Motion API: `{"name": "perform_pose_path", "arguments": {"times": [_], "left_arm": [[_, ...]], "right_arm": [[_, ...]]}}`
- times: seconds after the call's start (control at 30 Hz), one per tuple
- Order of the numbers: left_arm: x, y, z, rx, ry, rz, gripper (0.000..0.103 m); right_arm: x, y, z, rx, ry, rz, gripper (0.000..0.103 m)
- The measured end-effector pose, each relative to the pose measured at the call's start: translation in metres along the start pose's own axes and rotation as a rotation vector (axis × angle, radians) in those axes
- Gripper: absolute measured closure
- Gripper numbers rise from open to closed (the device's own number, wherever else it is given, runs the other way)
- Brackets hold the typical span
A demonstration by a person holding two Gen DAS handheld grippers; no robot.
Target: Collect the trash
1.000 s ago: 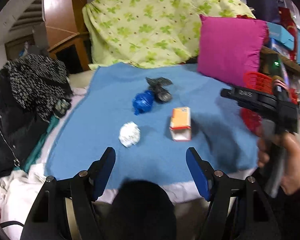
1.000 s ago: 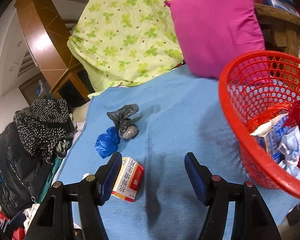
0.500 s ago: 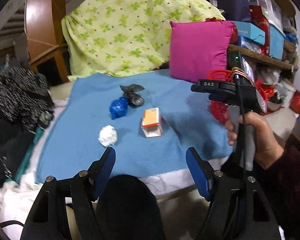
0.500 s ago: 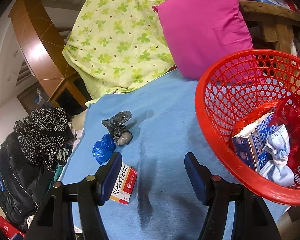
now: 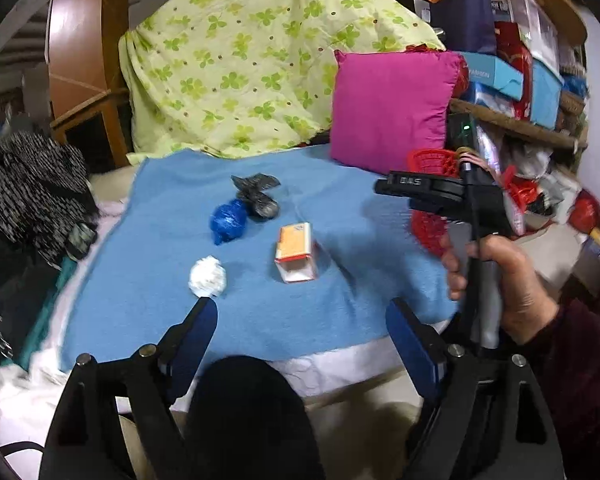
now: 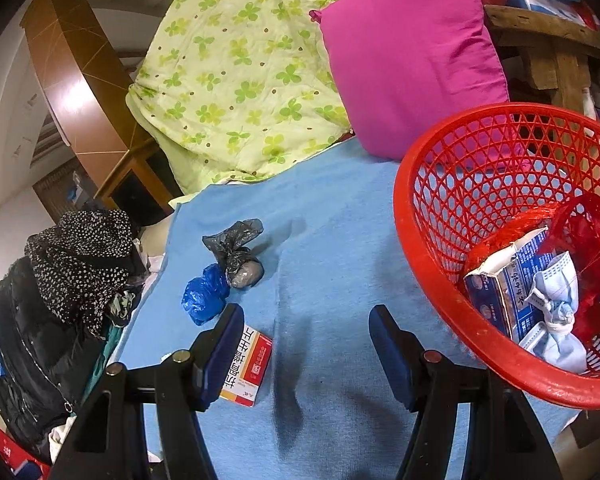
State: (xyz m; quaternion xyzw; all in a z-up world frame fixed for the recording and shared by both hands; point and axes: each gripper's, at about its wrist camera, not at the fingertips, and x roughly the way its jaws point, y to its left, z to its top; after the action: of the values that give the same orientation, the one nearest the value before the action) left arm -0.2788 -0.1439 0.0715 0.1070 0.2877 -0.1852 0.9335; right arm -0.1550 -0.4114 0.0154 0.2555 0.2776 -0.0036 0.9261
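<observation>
On the blue blanket (image 5: 260, 312), mid-surface: white paper wad (image 5: 207, 277), blue bag (image 5: 228, 220), grey bag (image 5: 258, 200), orange box (image 5: 295, 252). Left gripper (image 5: 300, 332) just widened, empty; right gripper (image 6: 306, 340) released, empty, beside red basket (image 6: 428, 256).

Right gripper (image 6: 306, 344) jaws apart, empty; orange box (image 6: 246, 368) beside the left jaw, red basket (image 6: 432, 264) right.

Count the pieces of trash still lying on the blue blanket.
4: white paper ball nearest, orange box to its right, blue bag behind them, grey bag touching it. Others may be hidden.
</observation>
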Motion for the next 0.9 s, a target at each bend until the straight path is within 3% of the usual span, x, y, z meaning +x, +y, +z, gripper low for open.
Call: {"name": "perform_pose_path", "arguments": {"times": [0.13,0.37,0.43,0.67,0.9], "left_arm": [[0.013,0.017,0.005,-0.041,0.015,0.059,0.016],[0.055,0.086,-0.001,-0.143,0.029,0.187,0.016],[0.074,0.105,-0.005,-0.15,0.073,0.217,0.016],[0.124,0.149,-0.021,-0.205,0.168,0.25,0.016],[0.157,0.168,-0.011,-0.252,0.173,0.215,0.016]], "right_arm": [[0.0,0.0,0.0,0.01,0.003,0.003,0.034],[0.001,0.0,0.0,0.019,0.018,0.009,0.034],[0.003,0.003,-0.002,0.01,0.028,0.009,0.034],[0.028,0.037,-0.016,-0.055,0.121,0.041,0.034],[0.068,0.1,-0.047,-0.217,0.213,0.035,0.034]]}}
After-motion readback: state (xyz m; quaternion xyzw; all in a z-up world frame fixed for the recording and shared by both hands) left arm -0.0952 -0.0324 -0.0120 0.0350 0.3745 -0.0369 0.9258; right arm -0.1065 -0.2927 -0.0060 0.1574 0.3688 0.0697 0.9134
